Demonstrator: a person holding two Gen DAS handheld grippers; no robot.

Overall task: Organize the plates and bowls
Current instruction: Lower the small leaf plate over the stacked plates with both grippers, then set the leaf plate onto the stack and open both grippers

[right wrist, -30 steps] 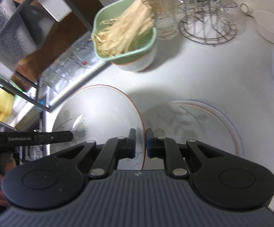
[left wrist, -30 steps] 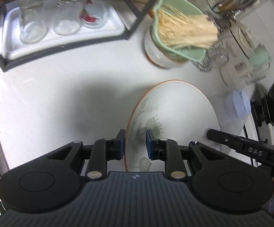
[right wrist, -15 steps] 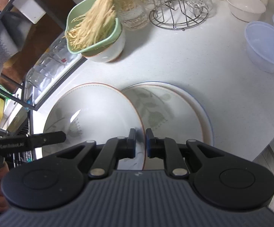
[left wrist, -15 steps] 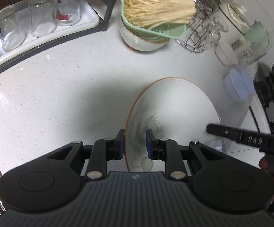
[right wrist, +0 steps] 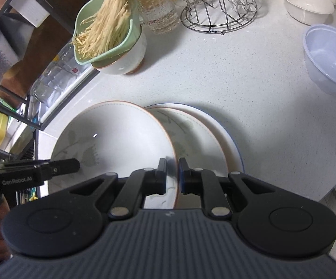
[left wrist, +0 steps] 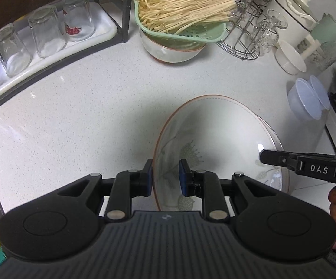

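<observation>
A white plate with an orange rim and a leaf pattern (left wrist: 216, 139) (right wrist: 119, 137) is held between both grippers. My left gripper (left wrist: 165, 177) is shut on its left rim. My right gripper (right wrist: 172, 175) is shut on its right rim. The plate hangs tilted just over a stack of plates (right wrist: 205, 134) lying on the white counter (left wrist: 86, 107); the top one has a leaf pattern, the bottom one a blue rim. In the left wrist view only an edge of the stack (left wrist: 273, 134) shows behind the held plate.
A white bowl (left wrist: 170, 48) carrying a green colander of noodles (left wrist: 181, 14) stands at the back. A black rack holds a tray of upturned glasses (left wrist: 44, 32). A wire glass stand (right wrist: 216, 7), a small white bowl (right wrist: 307, 4) and translucent plastic bowls (right wrist: 328, 58) stand on the right.
Both grippers have carried the plate to the right and down, from beside the stack to partly over it. The grip on the plate has not changed.
</observation>
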